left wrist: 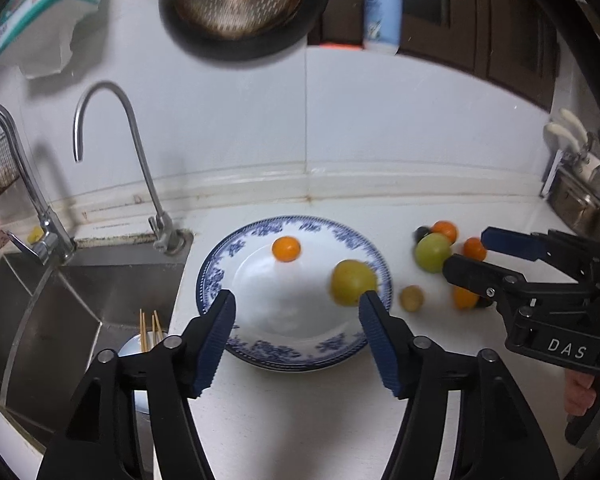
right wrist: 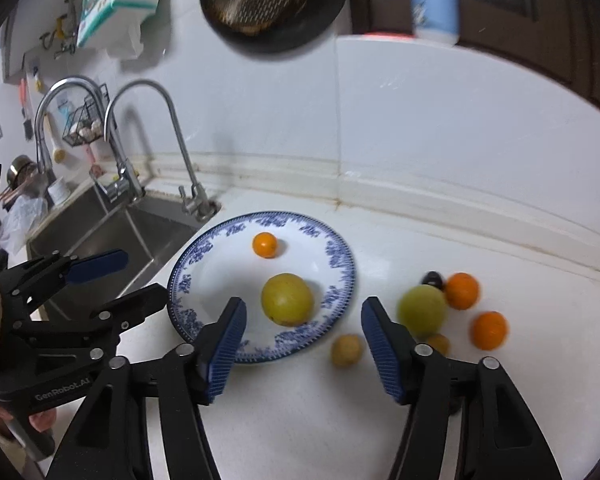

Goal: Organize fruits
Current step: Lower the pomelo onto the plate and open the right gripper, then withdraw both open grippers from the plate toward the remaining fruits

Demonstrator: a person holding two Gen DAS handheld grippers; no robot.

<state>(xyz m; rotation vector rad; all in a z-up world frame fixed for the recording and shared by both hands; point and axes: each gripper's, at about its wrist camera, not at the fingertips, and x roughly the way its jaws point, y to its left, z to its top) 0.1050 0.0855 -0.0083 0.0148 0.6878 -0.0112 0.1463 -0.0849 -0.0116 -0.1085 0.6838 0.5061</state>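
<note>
- Left wrist view: it was a white kitchen counter (left wrist: pixel 284 412) with a steel sink (left wrist: pixel 80 300) off to the left, a curved tap (left wrist: pixel 112 152) behind it, white wall at the back and a dark pan (left wrist: pixel 244 8) hanging up top.
- The left gripper (left wrist: pixel 296 308) had its jaws apart with nothing in them, held over the near rim of the blue-and-white plate (left wrist: pixel 220 272). On the plate sat a yellow-green fruit (left wrist: pixel 352 282) right by the right-hand finger, looked like it wasn't touching, and a small orange fruit (left wrist: pixel 286 249) further back.
- The right gripper (left wrist: pixel 470 250) was over the loose fruit pile (left wrist: pixel 432 252) on the right, jaws open too.
- Right wrist view: same counter, sink at left; the right gripper (right wrist: pixel 304 320) was open and empty, with the yellow-green fruit (right wrist: pixel 287 299) just past its left finger, on the plate (right wrist: pixel 188 280).
- A small tan fruit (right wrist: pixel 346 350) sat on the counter just off the plate rim, between the fingers. A green fruit (right wrist: pixel 422 312) and two oranges (right wrist: pixel 488 330) lay to the right.
- Bare counter in front of the plate; the sink edge was close on its left.
</note>
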